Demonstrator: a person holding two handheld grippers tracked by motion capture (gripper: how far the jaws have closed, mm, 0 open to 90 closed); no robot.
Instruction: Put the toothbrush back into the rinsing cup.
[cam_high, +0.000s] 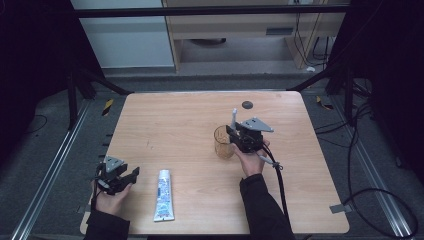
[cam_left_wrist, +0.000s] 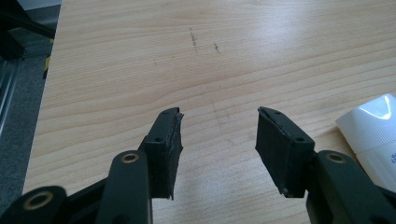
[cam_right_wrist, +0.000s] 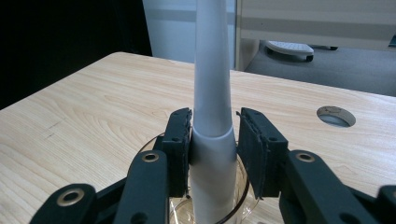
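The right gripper (cam_right_wrist: 212, 135), jaws slackened around the toothbrush (cam_right_wrist: 212, 116), leaves it upright in the cup (cam_high: 223, 142) right of centre, while the left gripper (cam_left_wrist: 218, 135) waits wide open and empty near the toothpaste tube (cam_high: 164, 195).

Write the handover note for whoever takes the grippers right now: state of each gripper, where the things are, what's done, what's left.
Left gripper: open, empty, low over the table beside the toothpaste tube.
Right gripper: jaws straddle the grey toothbrush; a gap shows at one pad, so treat it as released.
Toothbrush stands in the clear cup, mid-table.
Done: toothbrush in the cup.
Left: probably draw the right gripper clear; the tube lies untouched.
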